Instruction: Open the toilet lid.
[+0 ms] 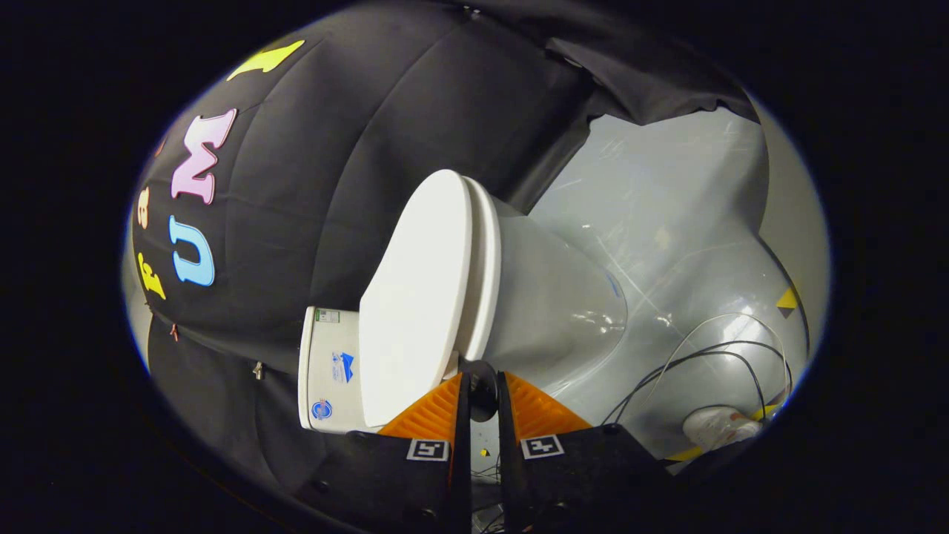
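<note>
— Just ahead of the claw (483, 400) sits the toilet (549, 297), its lid (419, 297) flat down on the seat (485, 267); the view is rolled sideways.

— And the fingers?

— Nearly together, a narrow gap, clamped on nothing.

— How will the lid handle?

— Probably stiff, smooth plastic, light, swinging on a hinge by the tank (326, 367) (slippery, I'd guess). Hook its front rim. Its long axis runs from tank to front edge.
</note>
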